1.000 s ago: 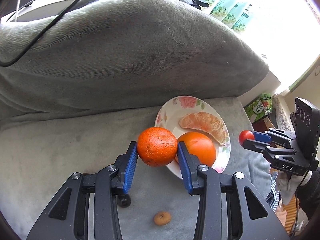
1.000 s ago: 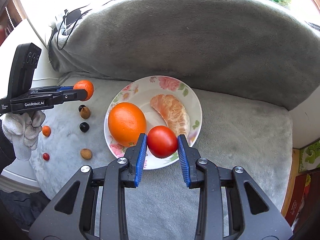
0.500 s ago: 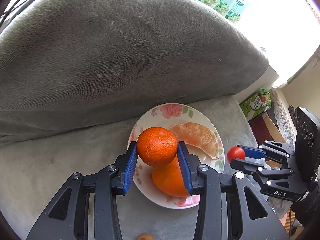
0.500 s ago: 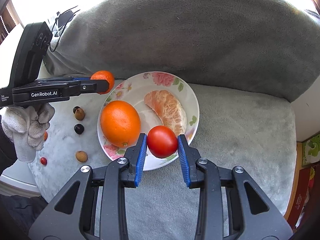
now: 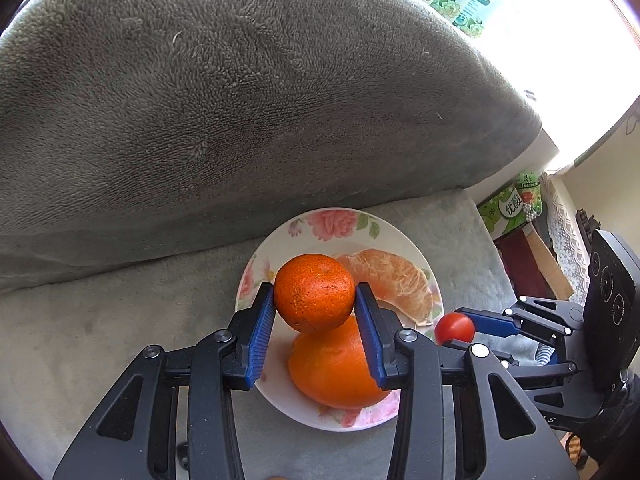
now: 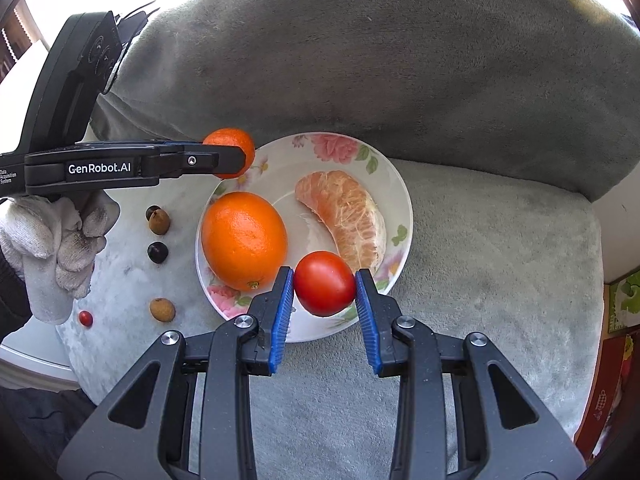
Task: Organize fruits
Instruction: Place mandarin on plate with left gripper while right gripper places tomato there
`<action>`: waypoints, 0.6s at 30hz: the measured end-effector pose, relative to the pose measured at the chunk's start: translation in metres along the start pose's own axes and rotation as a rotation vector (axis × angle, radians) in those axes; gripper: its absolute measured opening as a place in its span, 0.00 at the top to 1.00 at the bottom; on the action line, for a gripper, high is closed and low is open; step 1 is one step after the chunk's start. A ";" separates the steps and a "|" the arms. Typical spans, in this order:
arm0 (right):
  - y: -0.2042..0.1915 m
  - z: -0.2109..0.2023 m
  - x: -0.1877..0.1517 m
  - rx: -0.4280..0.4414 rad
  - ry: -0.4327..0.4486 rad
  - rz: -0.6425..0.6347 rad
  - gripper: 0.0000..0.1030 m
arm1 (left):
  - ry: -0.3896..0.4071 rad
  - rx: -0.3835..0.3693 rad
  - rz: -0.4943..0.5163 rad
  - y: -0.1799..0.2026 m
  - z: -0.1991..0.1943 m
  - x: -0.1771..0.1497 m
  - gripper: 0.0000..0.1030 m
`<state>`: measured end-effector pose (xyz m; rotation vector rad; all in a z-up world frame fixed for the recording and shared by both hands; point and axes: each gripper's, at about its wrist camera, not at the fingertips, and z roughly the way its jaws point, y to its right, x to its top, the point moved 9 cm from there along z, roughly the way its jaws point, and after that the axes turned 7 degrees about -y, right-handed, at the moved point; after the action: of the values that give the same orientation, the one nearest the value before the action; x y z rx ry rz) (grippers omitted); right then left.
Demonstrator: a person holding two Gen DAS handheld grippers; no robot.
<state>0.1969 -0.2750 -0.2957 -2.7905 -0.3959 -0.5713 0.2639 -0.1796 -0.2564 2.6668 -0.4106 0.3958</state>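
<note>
Here: dimpled round mandarin [image 5: 314,293], glossy smooth tomato [image 6: 324,283], over glazed floral plate [image 6: 394,196].

We see the big orange [image 5: 332,376] partly hidden behind the held mandarin [image 5: 315,292]; the tiny red fruit [image 6: 85,318] is too small to name.

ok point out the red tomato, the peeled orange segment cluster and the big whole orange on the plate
round red tomato [image 6: 325,283], right wrist view, middle of its skin
peeled orange segment cluster [image 6: 344,216], right wrist view, central segments
large smooth whole orange [image 6: 244,240], right wrist view, centre of its rind
</note>
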 end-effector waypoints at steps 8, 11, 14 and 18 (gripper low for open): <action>-0.002 -0.005 0.002 -0.020 0.022 -0.013 0.40 | 0.005 -0.002 0.012 0.005 0.000 0.003 0.54; -0.003 -0.009 0.004 -0.017 0.036 -0.010 0.38 | 0.012 0.001 0.011 0.006 -0.003 0.004 0.46; -0.005 -0.011 0.004 -0.029 0.038 -0.021 0.38 | 0.016 0.005 0.007 0.007 -0.006 0.005 0.42; -0.010 -0.012 0.003 -0.041 0.038 -0.035 0.38 | 0.019 0.009 0.000 0.007 -0.008 0.003 0.39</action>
<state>0.1923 -0.2693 -0.2817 -2.8124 -0.4302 -0.6467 0.2629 -0.1828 -0.2454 2.6696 -0.4036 0.4230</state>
